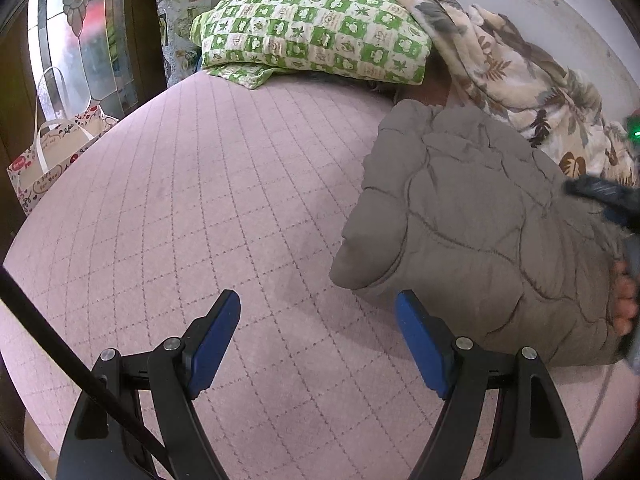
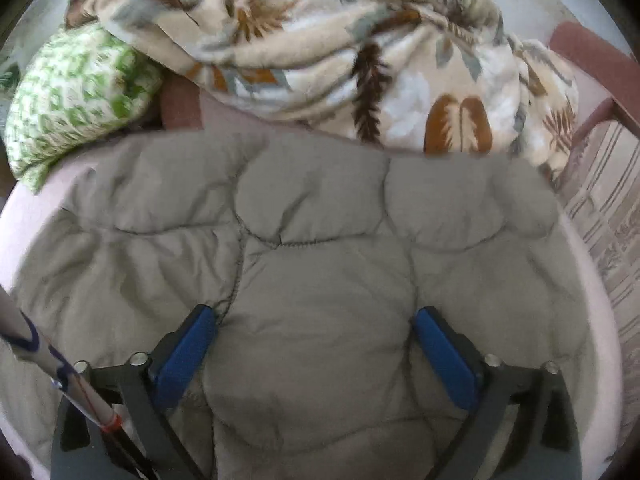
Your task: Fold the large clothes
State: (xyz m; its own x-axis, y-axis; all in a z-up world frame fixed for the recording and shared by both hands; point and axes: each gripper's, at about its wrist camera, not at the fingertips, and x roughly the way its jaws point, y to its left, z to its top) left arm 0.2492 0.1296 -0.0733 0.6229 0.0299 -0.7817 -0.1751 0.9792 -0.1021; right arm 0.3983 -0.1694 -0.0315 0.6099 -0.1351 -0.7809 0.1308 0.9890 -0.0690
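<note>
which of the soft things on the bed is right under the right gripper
The grey quilted jacket: the right gripper hangs over it with jaws wide. The green checked pillow and the leaf-print blanket lie farther back, beyond the jacket.

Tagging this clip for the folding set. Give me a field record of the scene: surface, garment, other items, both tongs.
surface: pink quilted bed cover
garment: grey-brown quilted puffy jacket, lying bunched into a compact bundle on the cover
behind garment: cream leaf-print fleece blanket, heaped
pillow: green-and-white checked pillow, at the far end of the bed
bedside: white printed gift bag
left tongs: open over bare cover, jacket beside them
right tongs: open wide over the jacket, not gripping it
</note>
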